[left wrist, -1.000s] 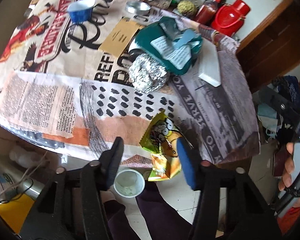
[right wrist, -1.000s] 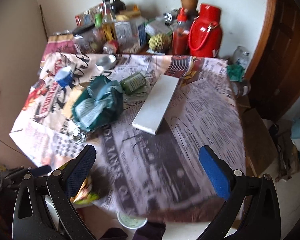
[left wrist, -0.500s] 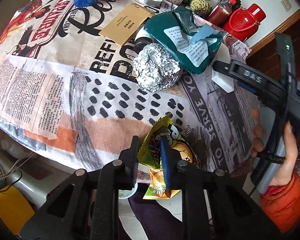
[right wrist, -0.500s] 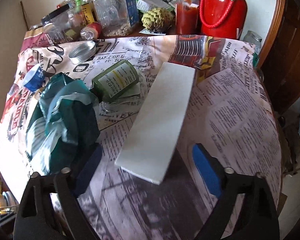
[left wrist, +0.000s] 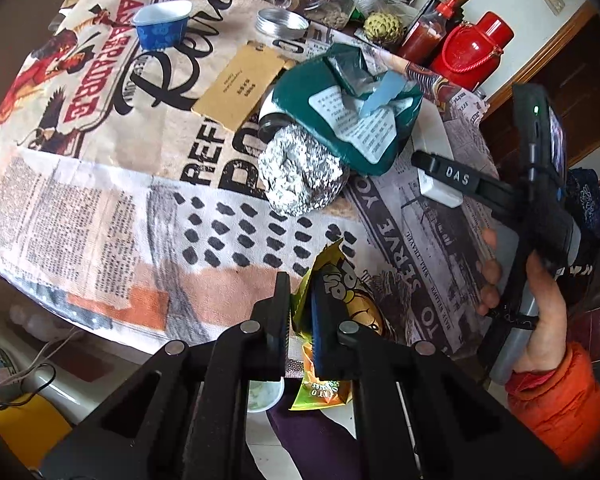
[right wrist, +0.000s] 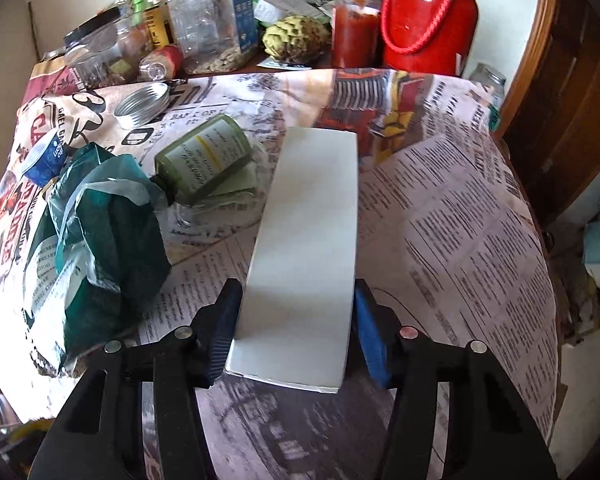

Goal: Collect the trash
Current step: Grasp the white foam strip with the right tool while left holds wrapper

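Observation:
A yellow-green snack wrapper (left wrist: pixel 352 292) hangs over the near table edge. My left gripper (left wrist: pixel 300 292) is closing its jaws, and its pads pinch the wrapper's left edge. A long white box (right wrist: pixel 312 220) lies flat on the printed tablecloth (right wrist: pixel 460 240). My right gripper (right wrist: pixel 296 316) straddles the box's near end with its jaws closing, a pad against each long side. A crumpled foil ball (left wrist: pixel 300 176), a dark green plastic bag (right wrist: pixel 100 240) and a green bottle (right wrist: pixel 208 164) on its side lie left of the box.
A blue paper cup (left wrist: pixel 162 28), a brown envelope (left wrist: pixel 240 84) and a metal lid (left wrist: pixel 282 24) lie farther back. Jars, a sauce bottle (right wrist: pixel 354 20) and a red flask (right wrist: pixel 428 20) crowd the far edge. A white cup (left wrist: pixel 264 396) stands on the floor below.
The left jaws have drawn together onto the snack wrapper. The right gripper came down to the white box and its jaws narrowed onto the box's sides.

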Motion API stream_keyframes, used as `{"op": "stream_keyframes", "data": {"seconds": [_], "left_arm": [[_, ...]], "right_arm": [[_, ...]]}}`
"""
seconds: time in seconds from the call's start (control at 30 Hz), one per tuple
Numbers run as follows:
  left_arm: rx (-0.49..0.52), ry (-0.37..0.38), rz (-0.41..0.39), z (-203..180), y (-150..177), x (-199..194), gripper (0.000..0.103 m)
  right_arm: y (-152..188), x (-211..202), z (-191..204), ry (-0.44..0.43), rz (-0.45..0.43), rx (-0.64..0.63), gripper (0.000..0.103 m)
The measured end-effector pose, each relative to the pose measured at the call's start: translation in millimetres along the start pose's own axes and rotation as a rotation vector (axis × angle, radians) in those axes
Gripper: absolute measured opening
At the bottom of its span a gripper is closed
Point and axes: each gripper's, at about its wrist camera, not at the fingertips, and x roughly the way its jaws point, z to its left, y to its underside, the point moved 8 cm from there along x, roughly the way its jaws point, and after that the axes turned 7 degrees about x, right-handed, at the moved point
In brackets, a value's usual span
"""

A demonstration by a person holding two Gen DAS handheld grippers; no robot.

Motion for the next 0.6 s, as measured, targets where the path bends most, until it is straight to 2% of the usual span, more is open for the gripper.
{"op": "stream_keyframes", "data": {"seconds": [0.2,0.33,0.6], "left_arm": [[0.074,-0.009,-0.078,-1,-14,-37,0.008],[0.098,0.034,-0.110,2,-15,-64,0.007],[0.198,0.059,-0.206,16,-7,-125,0.007]], "right_arm": [[3,-33,-4,0.024,-0.058,0.010,0.049],[7,-63,-2,0.030,-0.076,0.037,0.048],[28,-151,13,0.044,-0.202,0.108,0.048]]}}
